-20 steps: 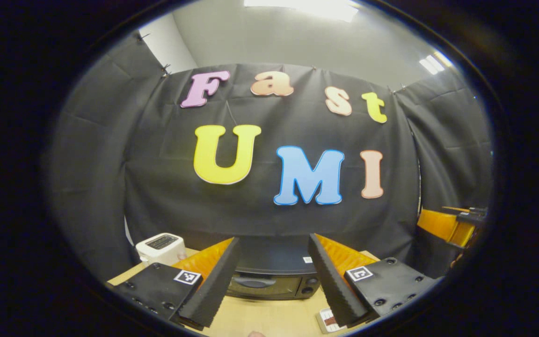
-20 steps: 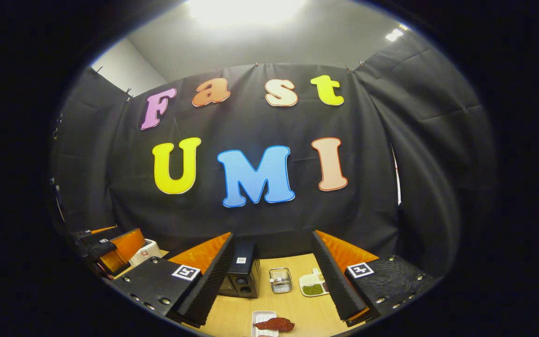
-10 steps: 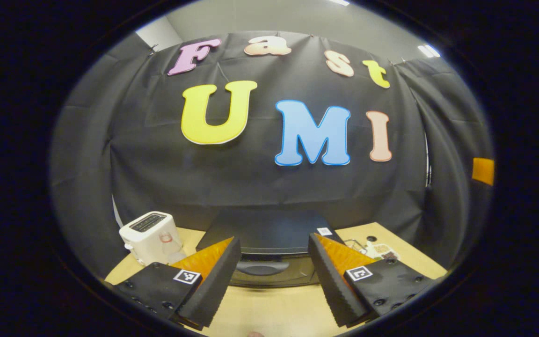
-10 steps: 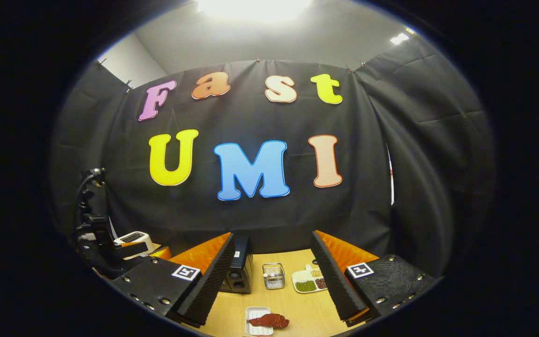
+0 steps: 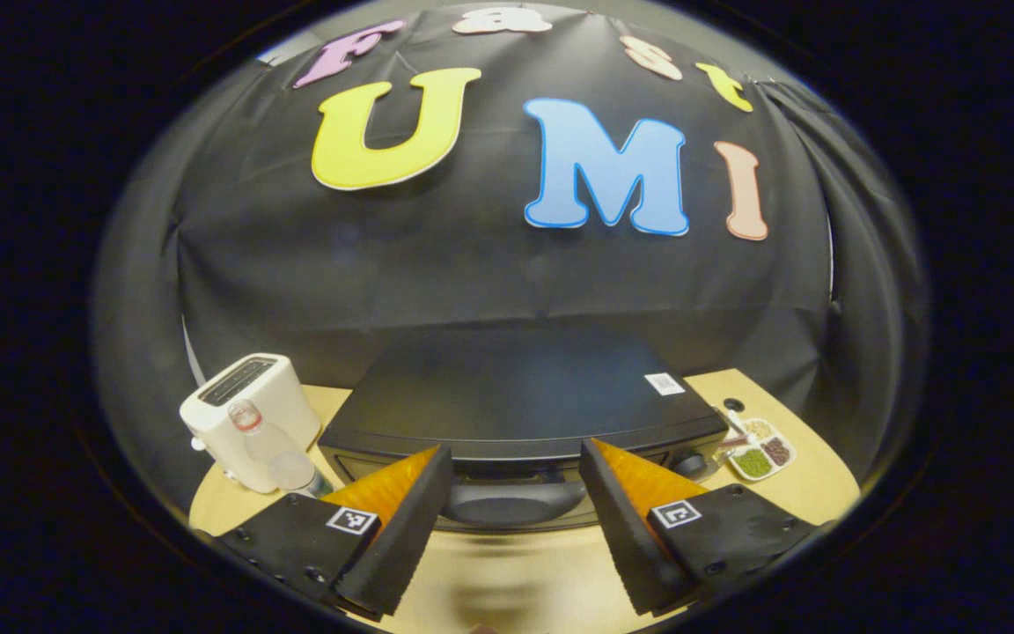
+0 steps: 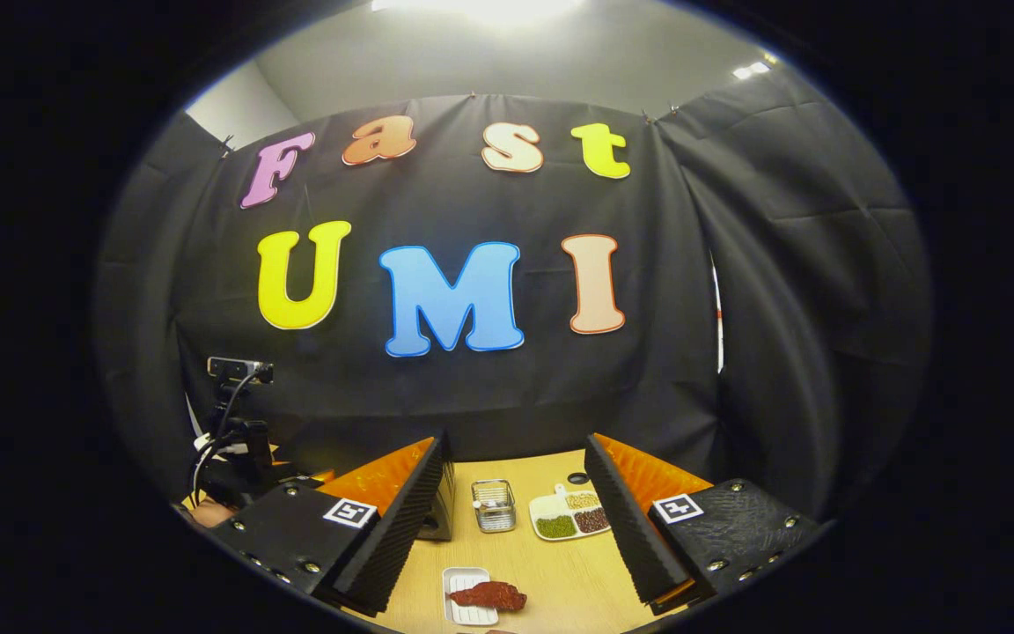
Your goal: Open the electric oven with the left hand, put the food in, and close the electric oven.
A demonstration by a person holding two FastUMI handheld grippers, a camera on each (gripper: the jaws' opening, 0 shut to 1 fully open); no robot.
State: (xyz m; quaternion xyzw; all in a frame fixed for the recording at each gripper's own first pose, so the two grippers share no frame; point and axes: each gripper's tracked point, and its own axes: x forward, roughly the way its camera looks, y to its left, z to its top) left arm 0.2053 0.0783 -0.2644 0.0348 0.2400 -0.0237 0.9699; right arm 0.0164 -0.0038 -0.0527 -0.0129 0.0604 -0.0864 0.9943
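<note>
- Your left claw (image 5: 516,489) has closed in on the electric oven (image 5: 520,409) over the last second: the oven has grown from a small box low in the left gripper view to a wide body right in front.
- The door handle (image 5: 507,502) now sits between the fingers; claw released, no contact yet that I can see. Door still shut.
- Reads as the end of the approach; clenching on the handle looks like the next step.
- Your right claw (image 6: 516,515) is released too, hovering above the counter (image 6: 551,581).
- The food (image 6: 488,595), a reddish piece on a small white tray (image 6: 463,583), lies just below it, well apart from the oven.
</note>
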